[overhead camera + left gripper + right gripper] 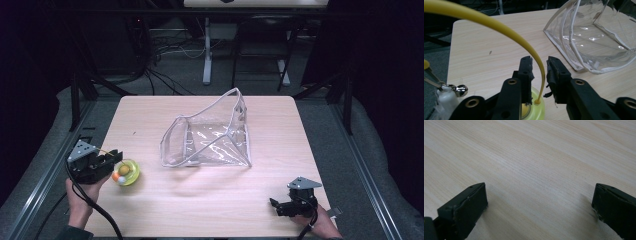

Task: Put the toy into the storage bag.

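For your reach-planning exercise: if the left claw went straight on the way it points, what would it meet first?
Probably the yellow toy, already between its jaws; its handle arches up there. Beyond lies bare table, with the clear bag off to one side.

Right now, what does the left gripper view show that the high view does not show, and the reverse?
The left gripper view shows that the yellow loop arches up from the yellow-green toy and passes between the left hand-held gripper jaws, with narrow gaps either side. The high view shows the right hand-held gripper near the table front edge. Both show the clear pouch standing open.
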A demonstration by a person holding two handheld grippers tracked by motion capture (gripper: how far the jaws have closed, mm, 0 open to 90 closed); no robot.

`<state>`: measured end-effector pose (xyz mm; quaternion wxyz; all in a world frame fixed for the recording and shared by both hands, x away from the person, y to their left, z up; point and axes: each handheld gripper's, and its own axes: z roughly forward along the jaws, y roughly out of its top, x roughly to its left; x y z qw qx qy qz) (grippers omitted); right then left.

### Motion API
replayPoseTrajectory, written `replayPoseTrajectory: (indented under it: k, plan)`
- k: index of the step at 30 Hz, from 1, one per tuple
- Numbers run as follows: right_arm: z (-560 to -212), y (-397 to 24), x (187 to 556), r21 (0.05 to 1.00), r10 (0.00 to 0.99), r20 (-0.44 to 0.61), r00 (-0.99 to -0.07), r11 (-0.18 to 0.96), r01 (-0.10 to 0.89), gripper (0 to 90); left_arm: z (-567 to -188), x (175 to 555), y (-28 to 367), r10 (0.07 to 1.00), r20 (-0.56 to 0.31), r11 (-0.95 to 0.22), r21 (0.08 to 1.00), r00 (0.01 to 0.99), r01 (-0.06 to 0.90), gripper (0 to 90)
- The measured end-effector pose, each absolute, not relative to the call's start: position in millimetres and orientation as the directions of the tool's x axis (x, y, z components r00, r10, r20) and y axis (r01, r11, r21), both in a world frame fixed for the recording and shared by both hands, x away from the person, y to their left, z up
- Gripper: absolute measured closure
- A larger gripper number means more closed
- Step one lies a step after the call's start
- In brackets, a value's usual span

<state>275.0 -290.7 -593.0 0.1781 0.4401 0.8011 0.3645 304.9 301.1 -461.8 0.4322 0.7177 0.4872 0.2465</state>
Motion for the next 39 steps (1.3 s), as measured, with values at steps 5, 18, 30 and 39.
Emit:
replayPoseTrajectory:
  k: [5,18,30,39]
  plan:
    - [-593,-291,275,0.741,0.835,0.036,-0.549,0.347,0.576,0.0,-461,304,304,0.913,-0.064,-0.154,0.861,0.404,0.485,85.3]
    - [-593,-291,275,0.741,0.835,0.036,-0.549,0.346,0.576,0.0,-455,309,302,0.893,-0.047,-0.201,0.848,0.447,0.491,88.1]
    - [-593,-291,275,0.741,0.835,0.036,-0.549,0.346,0.575,0.0,-446,307,299,0.876,-0.051,-0.214,0.85,0.479,0.482,88.2]
    - [-593,-291,275,0.741,0.834,0.035,-0.55,0.348,0.574,0.0,-437,307,295,0.867,-0.058,-0.215,0.852,0.495,0.477,88.2]
